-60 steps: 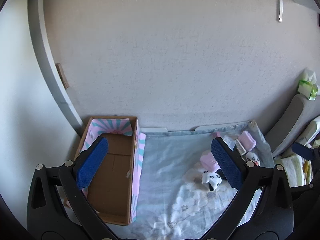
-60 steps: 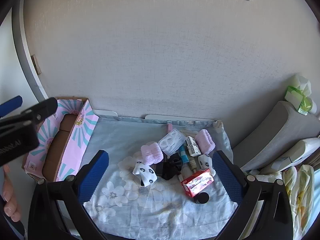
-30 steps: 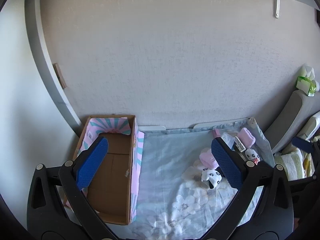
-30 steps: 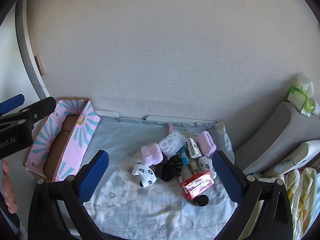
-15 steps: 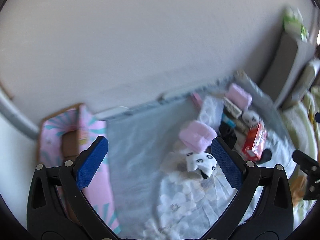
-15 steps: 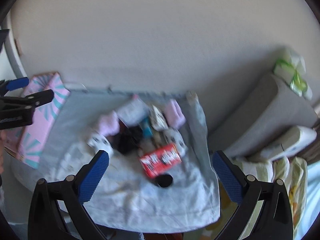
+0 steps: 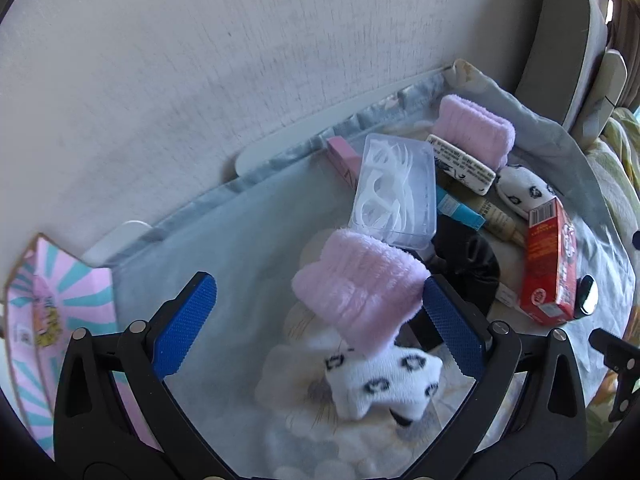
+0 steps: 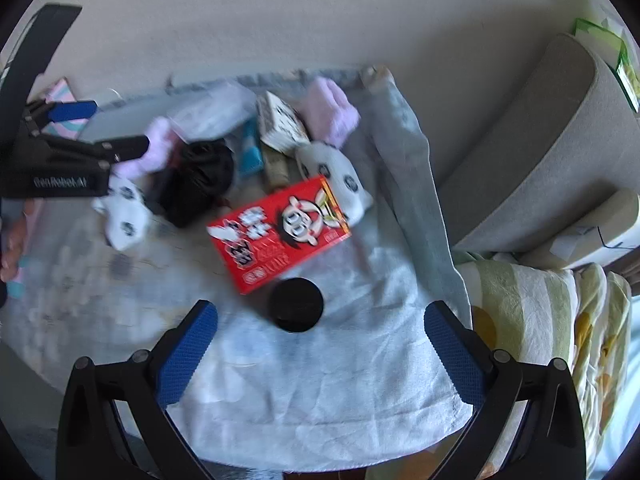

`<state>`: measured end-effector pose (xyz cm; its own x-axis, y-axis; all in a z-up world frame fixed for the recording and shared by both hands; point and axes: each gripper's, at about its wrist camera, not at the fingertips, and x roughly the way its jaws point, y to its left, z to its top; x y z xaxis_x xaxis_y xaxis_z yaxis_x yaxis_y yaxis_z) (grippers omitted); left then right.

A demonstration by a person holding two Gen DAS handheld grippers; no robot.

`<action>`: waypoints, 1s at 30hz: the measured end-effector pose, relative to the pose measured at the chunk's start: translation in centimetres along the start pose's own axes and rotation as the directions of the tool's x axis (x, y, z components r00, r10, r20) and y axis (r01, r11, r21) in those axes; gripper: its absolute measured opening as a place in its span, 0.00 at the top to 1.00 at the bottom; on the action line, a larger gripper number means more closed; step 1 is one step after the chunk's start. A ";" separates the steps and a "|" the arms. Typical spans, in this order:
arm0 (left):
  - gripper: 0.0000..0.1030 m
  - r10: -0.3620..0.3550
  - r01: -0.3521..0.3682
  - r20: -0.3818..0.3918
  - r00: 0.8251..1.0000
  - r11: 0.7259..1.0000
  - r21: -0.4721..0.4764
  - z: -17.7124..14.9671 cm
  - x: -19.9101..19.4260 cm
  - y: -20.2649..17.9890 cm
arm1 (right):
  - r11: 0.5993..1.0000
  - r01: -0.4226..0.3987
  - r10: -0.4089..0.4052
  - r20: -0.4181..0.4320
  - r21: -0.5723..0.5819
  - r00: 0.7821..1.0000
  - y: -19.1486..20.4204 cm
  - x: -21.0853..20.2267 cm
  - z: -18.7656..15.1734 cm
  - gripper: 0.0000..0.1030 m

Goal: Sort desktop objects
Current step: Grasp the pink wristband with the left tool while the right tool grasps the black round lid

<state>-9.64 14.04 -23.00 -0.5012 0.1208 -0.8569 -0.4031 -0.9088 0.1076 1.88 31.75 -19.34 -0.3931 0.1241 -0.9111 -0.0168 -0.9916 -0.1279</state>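
The left gripper (image 7: 316,320) hangs low with its fingers spread wide and empty. A fluffy pink rolled cloth (image 7: 356,284) lies between them, nearer the right-hand finger and almost touching it, its long axis running roughly across the gap. Just in front of that roll, on the camera side, sits a white sock with black spots (image 7: 380,380); behind it rests a clear plastic box of floss picks (image 7: 394,192).

The right gripper (image 8: 320,344), equally wide and empty, hovers above a round black lid (image 8: 295,305) that touches a red printed carton (image 8: 280,232).

Everything rests on a pale blue flowered cloth (image 8: 320,392) over the worktop, against a textured wall. A pink-and-teal cardboard box (image 7: 48,320) stands well left of the pink roll, likely the sorting bin.
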 end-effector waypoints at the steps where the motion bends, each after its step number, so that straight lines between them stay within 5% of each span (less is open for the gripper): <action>1: 0.00 -0.006 0.006 -0.003 1.000 1.000 0.004 -0.1 0.2 0.0 | 1.000 -0.012 0.012 -0.005 0.012 1.000 -0.1 0.5 -0.1 0.00; 9: 0.04 -0.040 0.040 -0.009 0.999 0.999 0.008 -0.2 1.3 -0.1 | 0.999 -0.039 0.039 -0.010 -0.016 0.999 1.0 2.1 0.1 0.01; 19: 0.50 -0.123 0.121 -0.018 0.992 0.991 -0.059 -1.0 1.6 0.8 | 0.994 -0.106 0.105 -0.035 -0.024 0.994 0.6 2.6 0.1 0.45; 24: 0.62 -0.122 0.120 -0.024 0.992 0.990 -0.068 -1.2 1.7 1.2 | 0.994 -0.108 0.107 -0.030 -0.025 0.994 0.6 2.0 0.0 0.67; 30: 0.77 -0.105 0.104 -0.009 0.994 0.990 -0.095 -1.0 0.7 1.7 | 0.992 -0.124 0.124 -0.027 0.000 0.992 -0.3 1.2 -0.2 0.68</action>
<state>-9.94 12.15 -23.93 -0.4491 0.2123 -0.8679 -0.3785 -0.9251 -0.0304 1.63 32.24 -20.48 -0.3675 0.0007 -0.9300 0.0323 -0.9994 -0.0135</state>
